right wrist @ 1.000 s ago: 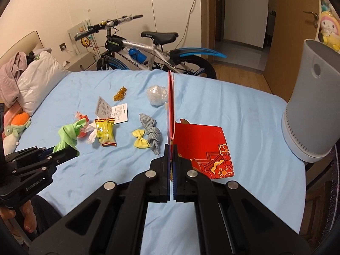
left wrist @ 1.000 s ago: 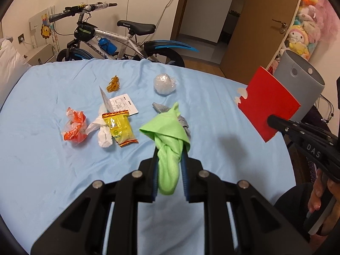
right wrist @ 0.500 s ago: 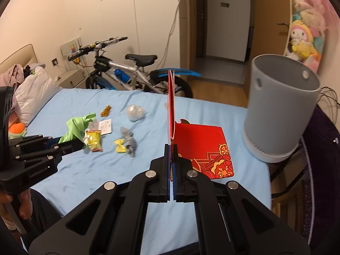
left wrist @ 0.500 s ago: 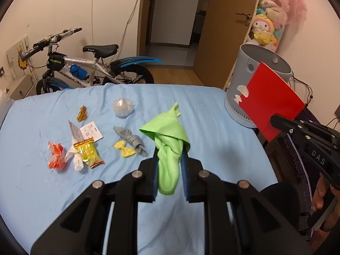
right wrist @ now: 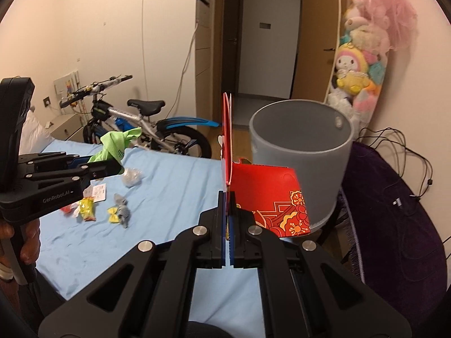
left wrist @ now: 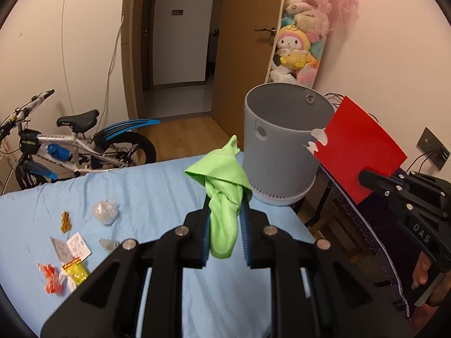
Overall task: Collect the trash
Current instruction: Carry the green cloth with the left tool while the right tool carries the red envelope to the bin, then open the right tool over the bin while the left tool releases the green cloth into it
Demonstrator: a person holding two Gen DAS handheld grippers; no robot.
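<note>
Gold pattern on red envelope [right wrist: 270, 194], only from right claw's [right wrist: 228, 197] camera.

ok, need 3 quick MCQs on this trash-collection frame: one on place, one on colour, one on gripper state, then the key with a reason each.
1. Where does the grey bin stand?
A. at the bed's corner beyond both grippers
B. beside the bicycle
C. in the doorway

2. What colour is the cloth in the left gripper?
A. red
B. green
C. grey

3. How is the right gripper?
A. wide open, holding nothing
B. shut on the red envelope
C. shut on a yellow wrapper

Key:
1 A, the bin rises at the edge of the blue sheet ahead of both grippers.
2 B, the cloth between the left pads is bright green.
3 B, the jaws pinch the folded red envelope's edge.
</note>
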